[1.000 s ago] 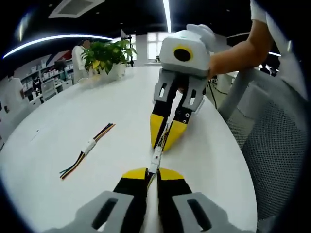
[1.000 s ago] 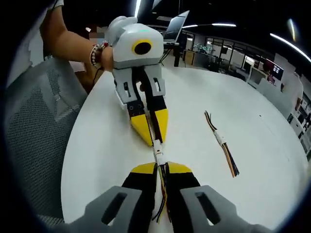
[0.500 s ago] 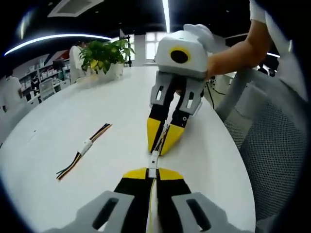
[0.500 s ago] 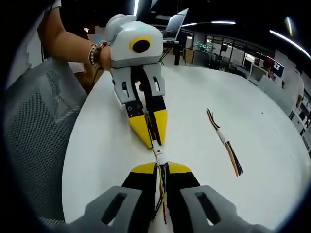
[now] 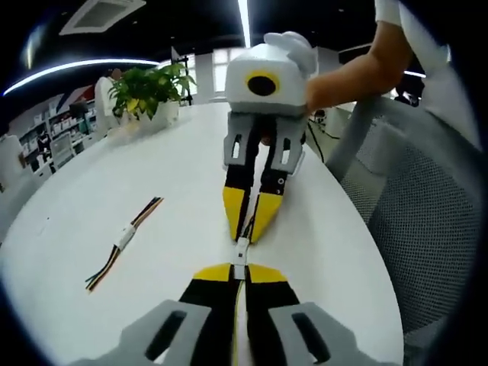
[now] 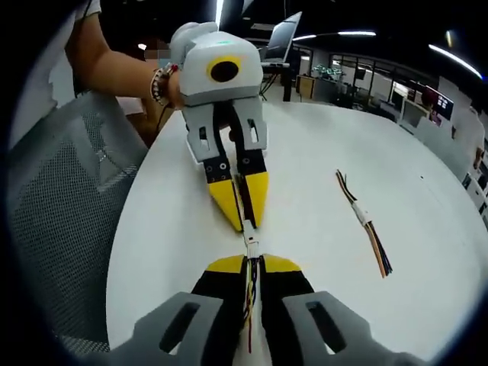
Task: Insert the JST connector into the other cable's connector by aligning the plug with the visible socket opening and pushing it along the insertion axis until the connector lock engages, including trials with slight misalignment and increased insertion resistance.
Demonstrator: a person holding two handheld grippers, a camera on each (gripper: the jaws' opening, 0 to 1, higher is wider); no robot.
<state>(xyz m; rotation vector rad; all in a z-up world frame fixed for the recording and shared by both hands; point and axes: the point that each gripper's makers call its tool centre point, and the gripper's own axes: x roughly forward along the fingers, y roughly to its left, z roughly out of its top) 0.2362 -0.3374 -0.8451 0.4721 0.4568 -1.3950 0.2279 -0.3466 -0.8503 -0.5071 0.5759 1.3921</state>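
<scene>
White office table (image 5: 114, 183): the small white JST connector (image 5: 241, 250) sits between the tips of two facing claws, left claw (image 5: 237, 268) and right claw (image 6: 252, 261), each clamped on its own cable. Insertion appears under way; next, a straight push. Lock engagement is too small to judge. A spare mated cable (image 6: 364, 221) lies well aside.

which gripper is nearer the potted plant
Right. The potted plant stands at the far table edge beyond the right gripper; the left gripper faces it from nearer the camera.
</scene>
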